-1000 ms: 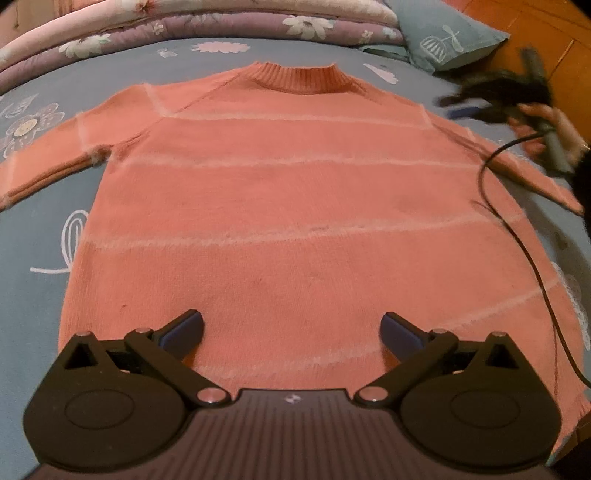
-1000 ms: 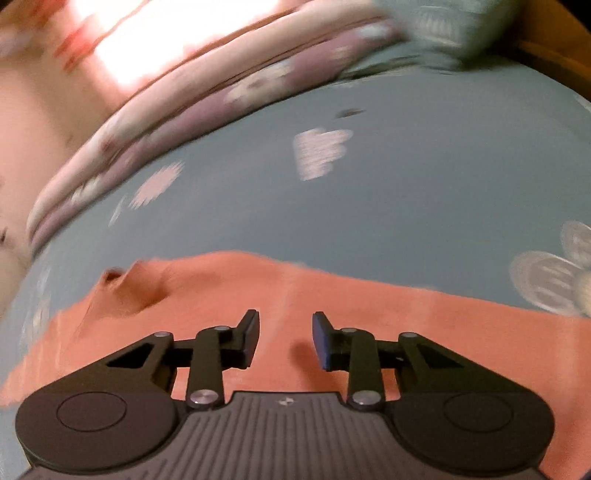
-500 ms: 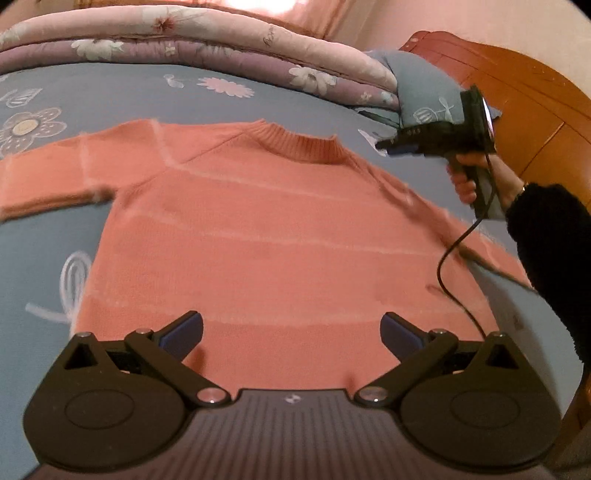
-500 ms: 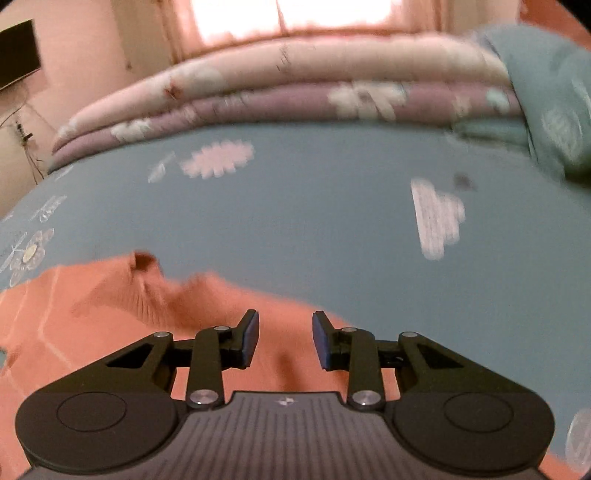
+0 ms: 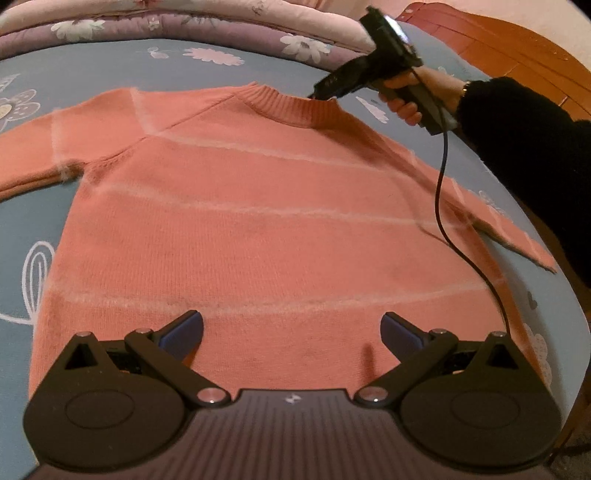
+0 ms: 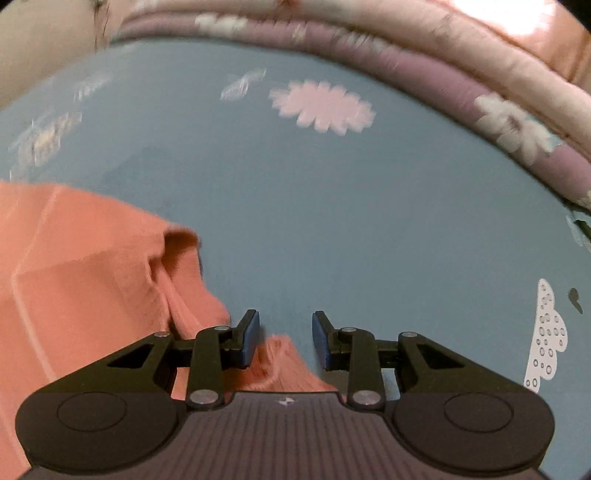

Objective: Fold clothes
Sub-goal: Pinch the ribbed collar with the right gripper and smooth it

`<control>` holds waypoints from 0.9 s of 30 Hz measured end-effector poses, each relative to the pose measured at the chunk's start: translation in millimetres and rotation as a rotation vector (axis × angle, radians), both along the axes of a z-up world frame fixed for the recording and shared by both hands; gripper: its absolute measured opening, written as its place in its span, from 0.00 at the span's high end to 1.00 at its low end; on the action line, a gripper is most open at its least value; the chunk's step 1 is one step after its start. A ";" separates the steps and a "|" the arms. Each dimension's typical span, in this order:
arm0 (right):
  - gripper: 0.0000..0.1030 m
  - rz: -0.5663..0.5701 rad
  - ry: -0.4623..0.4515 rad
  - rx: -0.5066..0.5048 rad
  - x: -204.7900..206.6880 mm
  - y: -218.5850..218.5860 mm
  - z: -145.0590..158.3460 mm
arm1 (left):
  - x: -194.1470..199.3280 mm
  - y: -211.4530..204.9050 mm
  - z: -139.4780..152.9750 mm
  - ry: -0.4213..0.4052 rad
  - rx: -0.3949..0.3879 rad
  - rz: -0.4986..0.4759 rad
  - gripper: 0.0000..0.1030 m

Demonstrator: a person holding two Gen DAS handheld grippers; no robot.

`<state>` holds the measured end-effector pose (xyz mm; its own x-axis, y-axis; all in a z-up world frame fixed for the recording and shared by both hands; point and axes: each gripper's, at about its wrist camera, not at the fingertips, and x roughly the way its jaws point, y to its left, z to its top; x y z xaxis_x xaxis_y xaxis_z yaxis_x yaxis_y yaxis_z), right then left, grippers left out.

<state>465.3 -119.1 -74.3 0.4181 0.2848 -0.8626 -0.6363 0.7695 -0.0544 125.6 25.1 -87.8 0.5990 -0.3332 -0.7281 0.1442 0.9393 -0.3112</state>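
Lying flat and face up on your blue bedsheet, the salmon knit sweater shows a fine ribbed weave, a thicker ribbed crew collar, and thin fuzzy pale stripes running across the chest and sleeves. Both sleeves are spread out to the sides, and the hem sits just ahead of your left gripper. That gripper's black linkage arms end in blue pads spread wide apart over the lower body of the sweater, with nothing between them. The sheet is smooth and printed with white and pale pink flowers and clouds; behind it lie folded quilts, padded and floral, in pink and mauve, and a glossy wooden headboard curves at the right. Your right hand, in a dark fuzzy sleeve, holds the right gripper by its handle, a black cable hanging from it across the sweater. Its jaws stand partly apart and empty, above the collar edge, with sweater cloth under the left pad and bare sheet under the right. Compared with a second ago, your right gripper has swung from out over the right sleeve in to the neckline, and its view has rolled, while your left gripper has shifted only a little along the hem, its jaws as wide as before.
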 end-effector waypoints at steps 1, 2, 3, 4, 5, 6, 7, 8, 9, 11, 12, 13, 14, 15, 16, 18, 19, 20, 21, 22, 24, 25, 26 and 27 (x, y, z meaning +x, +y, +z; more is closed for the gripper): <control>0.65 0.010 0.014 -0.019 1.2 0.4 -2.3 | -1.3 -0.5 -0.1 -0.007 0.009 -0.007 0.01; 0.65 0.020 0.023 -0.027 1.3 0.2 -3.1 | -2.5 -1.0 -0.1 -0.013 0.017 -0.015 0.01; 0.65 0.031 0.030 -0.030 1.1 -0.2 -3.3 | -4.4 -2.9 0.7 -0.020 0.027 -0.022 0.01; 0.65 0.034 0.034 -0.032 -0.3 -1.7 -4.7 | -5.5 -5.2 1.2 -0.025 0.038 -0.028 0.01; 0.66 0.035 0.039 -0.037 -1.4 -2.1 -7.0 | -5.2 -6.6 0.5 -0.030 0.049 -0.034 0.01; 0.66 0.037 0.045 -0.044 -2.1 -1.9 -9.5 | -4.7 -7.7 -0.1 -0.034 0.059 -0.038 0.01; 0.69 0.036 0.048 -0.047 -2.7 -0.7 -10.3 | -4.4 -8.3 -0.5 -0.036 0.064 -0.039 0.01; 0.72 0.034 0.051 -0.049 -3.2 0.9 -10.5 | -4.4 -8.6 -0.8 -0.037 0.068 -0.041 0.01; 0.77 0.032 0.053 -0.052 -3.7 2.4 -10.6 | -4.6 -8.4 -1.0 -0.038 0.068 -0.042 0.01; 0.85 0.031 0.054 -0.058 -6.2 6.1 -10.0 | -5.3 -6.8 -1.1 -0.041 0.059 -0.041 0.01; 0.89 0.036 0.042 -0.070 -9.8 9.0 -9.2 | -5.8 -6.4 -1.0 -0.042 0.054 -0.040 0.01; 0.90 0.043 0.026 -0.085 -13.7 12.0 -8.5 | -6.0 -6.0 -1.0 -0.043 0.050 -0.038 0.01; 0.91 0.043 0.012 -0.094 -16.5 13.7 -7.2 | -6.1 -6.0 -1.0 -0.044 0.049 -0.038 0.01; 0.91 0.040 -0.001 -0.099 -18.8 14.9 -5.5 | -6.3 -6.3 -1.1 -0.045 0.052 -0.040 0.01; 0.91 0.032 -0.019 -0.098 -20.4 14.9 -3.0 | -6.6 -6.5 -1.3 -0.047 0.055 -0.043 0.01; 0.91 0.000 -0.037 -0.065 -19.9 10.6 4.5 | -7.6 -6.7 -1.6 -0.051 0.060 -0.048 0.01; 0.92 -0.019 -0.053 -0.050 -18.8 8.0 8.5 | -8.1 -6.3 -1.9 -0.055 0.060 -0.050 0.01; 0.92 -0.044 -0.068 -0.033 -16.4 4.4 12.7 | -8.6 -5.7 -2.2 -0.059 0.057 -0.050 0.01; 0.92 -0.072 -0.081 -0.015 -13.6 0.5 16.9 | -8.9 -5.1 -2.4 -0.061 0.054 -0.050 0.01; 0.92 -0.096 -0.088 -0.002 -10.4 -3.2 19.5 | -9.0 -4.9 -2.6 -0.062 0.052 -0.049 0.01; 0.92 -0.102 -0.062 0.015 -4.8 -6.9 19.2 | -9.1 -5.1 -2.8 -0.063 0.052 -0.048 0.01; 0.92 -0.093 -0.054 0.024 -3.3 -7.7 18.5 | -9.2 -5.5 -2.9 -0.064 0.055 -0.049 0.01; 0.92 -0.094 -0.065 0.009 -3.3 -7.5 17.8 | -9.3 -5.7 -3.3 -0.066 0.056 -0.050 0.01; 0.92 -0.111 -0.078 -0.002 -1.9 -7.4 17.1 | -9.2 -5.8 -3.4 -0.067 0.056 -0.048 0.01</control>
